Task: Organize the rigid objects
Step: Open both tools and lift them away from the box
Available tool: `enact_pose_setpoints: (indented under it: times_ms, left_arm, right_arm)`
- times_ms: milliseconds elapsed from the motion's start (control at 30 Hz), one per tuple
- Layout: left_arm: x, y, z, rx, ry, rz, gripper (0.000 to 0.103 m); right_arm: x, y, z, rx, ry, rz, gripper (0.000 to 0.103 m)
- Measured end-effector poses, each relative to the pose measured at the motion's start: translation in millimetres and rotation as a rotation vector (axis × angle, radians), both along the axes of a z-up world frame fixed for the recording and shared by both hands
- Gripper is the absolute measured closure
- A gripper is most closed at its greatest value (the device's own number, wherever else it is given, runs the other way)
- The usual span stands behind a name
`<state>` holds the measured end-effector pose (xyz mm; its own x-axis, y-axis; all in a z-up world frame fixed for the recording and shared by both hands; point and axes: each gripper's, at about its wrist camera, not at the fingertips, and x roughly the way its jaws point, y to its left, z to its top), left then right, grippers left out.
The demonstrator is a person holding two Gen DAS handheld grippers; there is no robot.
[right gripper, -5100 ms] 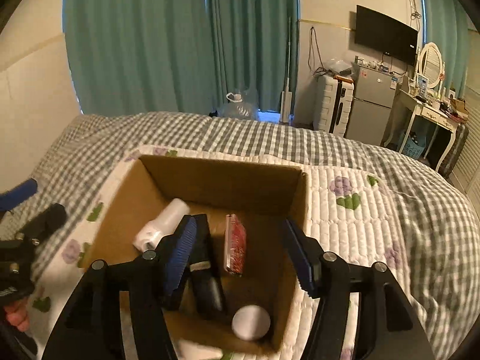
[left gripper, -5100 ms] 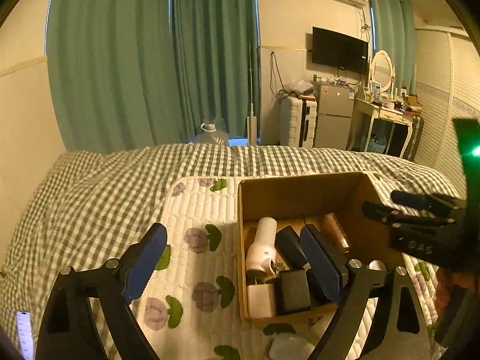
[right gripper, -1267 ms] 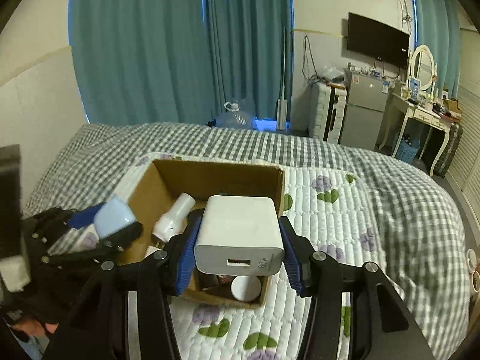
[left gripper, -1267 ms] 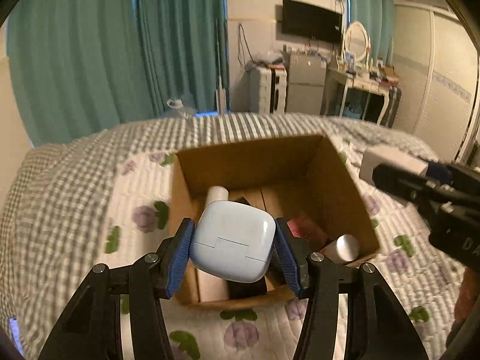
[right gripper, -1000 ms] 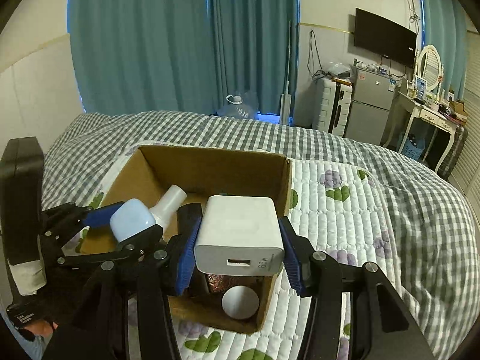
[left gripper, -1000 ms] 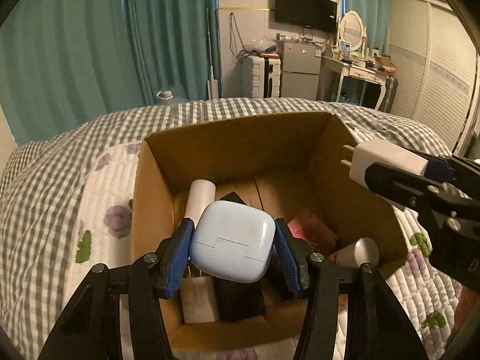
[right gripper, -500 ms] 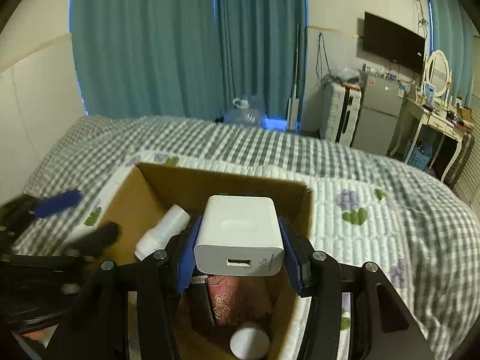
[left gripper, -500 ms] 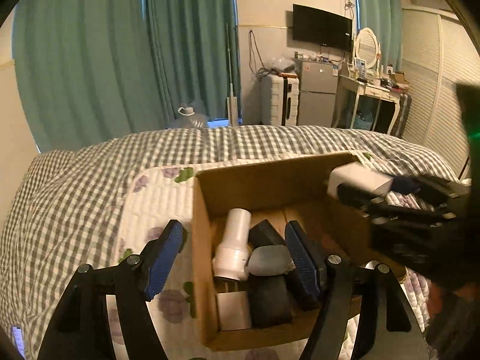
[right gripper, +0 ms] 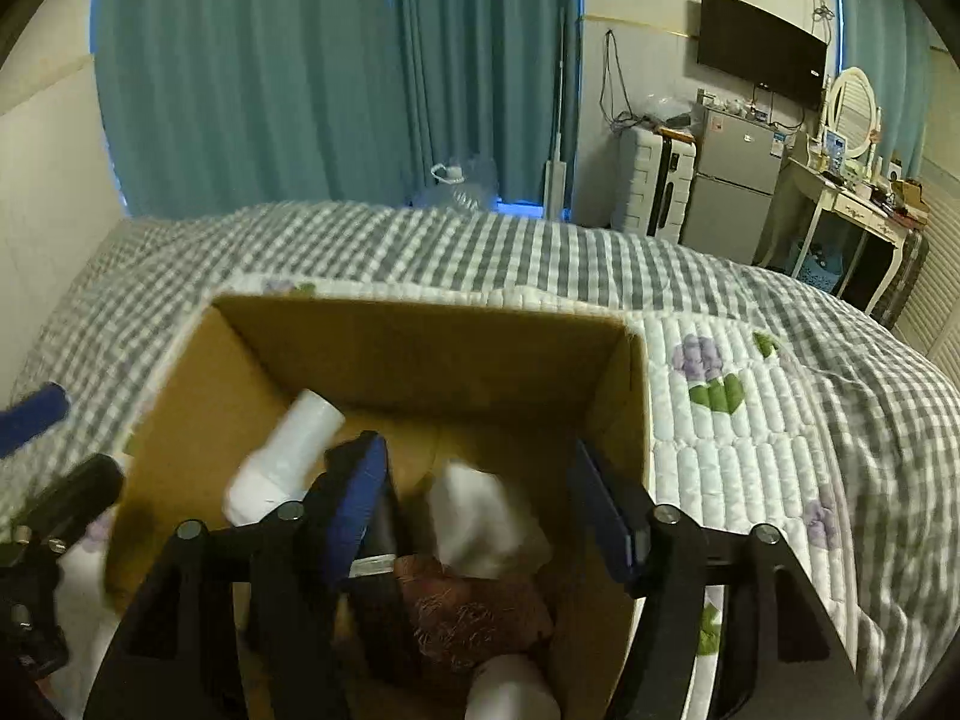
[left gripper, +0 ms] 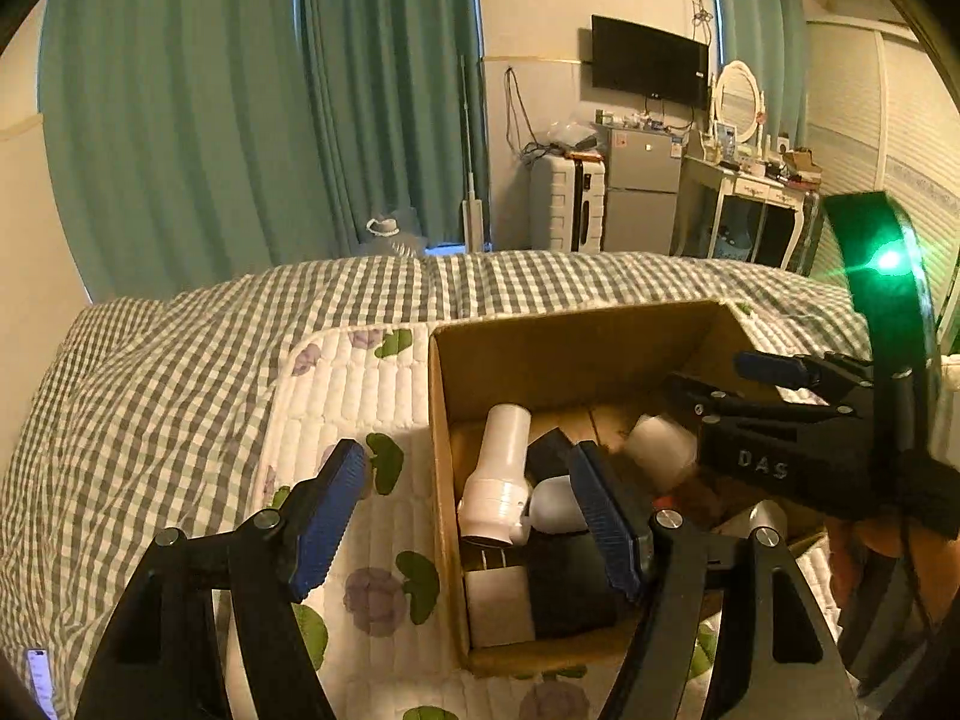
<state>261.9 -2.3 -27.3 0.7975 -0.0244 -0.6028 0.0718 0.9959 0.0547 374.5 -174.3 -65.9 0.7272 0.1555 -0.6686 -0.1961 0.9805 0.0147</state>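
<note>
Right gripper (right gripper: 480, 504) spread wide and empty above the cardboard box (right gripper: 420, 354), blurred white charger (right gripper: 480, 516) inside the box between its pads, left gripper (left gripper: 474, 510) wide apart, empty, straddling the box's left wall, white bottle (left gripper: 501, 480) and pale blue case (left gripper: 555, 504) among the contents, floral quilt (left gripper: 348, 396) beneath.

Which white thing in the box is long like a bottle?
The white bottle lying on its side by the left wall of the cardboard box. It is long and round with a narrow neck; the white charger beside it is short and blocky.
</note>
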Motion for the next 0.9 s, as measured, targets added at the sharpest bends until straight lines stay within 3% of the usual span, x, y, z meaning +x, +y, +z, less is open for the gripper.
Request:
enact_pose_setpoints:
  times_ms: [133, 167, 200, 400, 467, 500, 533, 567, 667, 733, 867, 900]
  left_arm:
    - [-25, 1, 28, -0.02, -0.039, 0.008, 0.03]
    - [-32, 1, 38, -0.023, -0.053, 0.008, 0.03]
    - [-39, 1, 47, -0.022, -0.068, 0.008, 0.03]
    - [-93, -4, 109, 0.003, -0.174, 0.003, 0.026]
    - [-111, -2, 125, 0.001, -0.206, 0.0, 0.025]
    - [-122, -1, 133, 0.001, -0.226, -0.002, 0.021]
    - [-130, -2, 139, -0.001, -0.24, -0.005, 0.01]
    - [-141, -1, 145, -0.003, -0.263, -0.004, 0.003]
    - [-167, 0, 152, -0.017, -0.32, 0.002, 0.001]
    - [-176, 0, 150, -0.028, -0.323, 0.017, 0.0]
    - [-186, 7, 131, -0.081, -0.311, 0.05, 0.0]
    - [-189, 8, 125, -0.085, -0.317, 0.057, 0.0]
  right_arm:
    - [-20, -4, 30, 0.012, -0.038, -0.007, 0.038]
    - [-38, -8, 55, 0.032, -0.063, -0.012, 0.038]
    - [-38, -8, 55, 0.032, -0.063, -0.012, 0.038]
    - [-114, -12, 140, 0.035, -0.179, -0.017, 0.038]
    - [-140, -15, 162, 0.044, -0.206, -0.009, 0.033]
    - [-152, -17, 171, 0.052, -0.217, -0.001, 0.023]
    - [-166, -18, 179, 0.058, -0.237, 0.006, 0.015]
    - [-178, -18, 185, 0.058, -0.254, 0.007, 0.012]
    - [-205, -20, 193, 0.051, -0.31, -0.011, 0.0]
    - [-234, -20, 192, 0.022, -0.365, -0.039, 0.0]
    - [-252, -20, 174, 0.013, -0.391, -0.066, 0.0]
    - [-258, -21, 157, 0.022, -0.398, -0.073, 0.0]
